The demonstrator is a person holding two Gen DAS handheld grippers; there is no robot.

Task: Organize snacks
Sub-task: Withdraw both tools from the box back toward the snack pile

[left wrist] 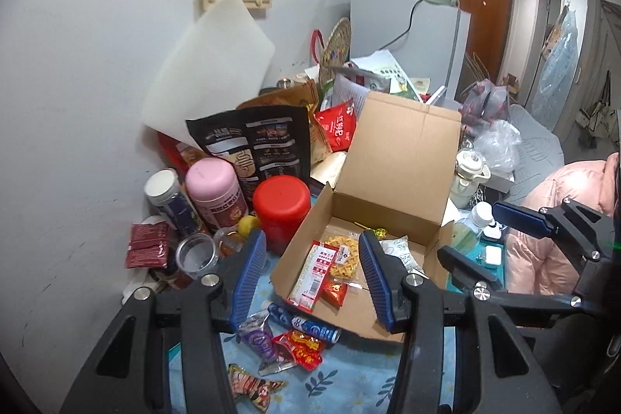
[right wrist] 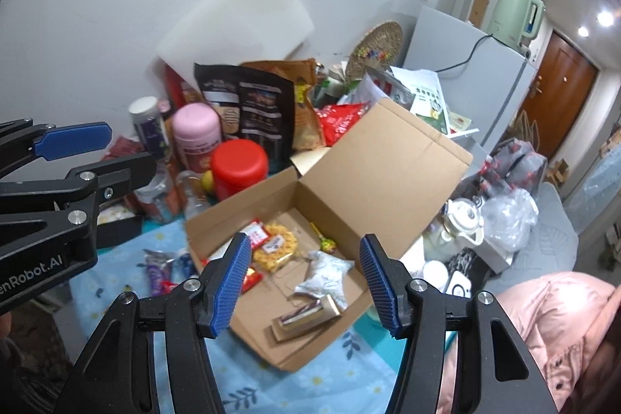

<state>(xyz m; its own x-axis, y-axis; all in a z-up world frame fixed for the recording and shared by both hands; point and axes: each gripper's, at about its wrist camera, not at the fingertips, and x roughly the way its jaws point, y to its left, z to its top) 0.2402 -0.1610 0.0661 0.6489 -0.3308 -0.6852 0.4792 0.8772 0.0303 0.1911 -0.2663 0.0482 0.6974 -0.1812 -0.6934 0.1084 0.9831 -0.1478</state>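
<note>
Tablecloth snacks (left wrist: pixel 299 346): left view | boxed bar (right wrist: pixel 306 317): right view

Black-framed tongs (left wrist: pixel 312 274), ribbed blue pads (right wrist: pixel 229 286), silver screws, white lettering, pink puffy sleeve (right wrist: pixel 543 328).

We read only one print w/ certainty: "enRobot.AI", white letters, cut off at the frame edge, on the black body of the left gripper (right wrist: pixel 97 158) as seen from the right wrist. Labels on the black pouch (right wrist: pixel 248 103), pink jar (right wrist: pixel 196 134) and red packet (left wrist: pixel 337 127) carry print, too blurred to read.
</note>
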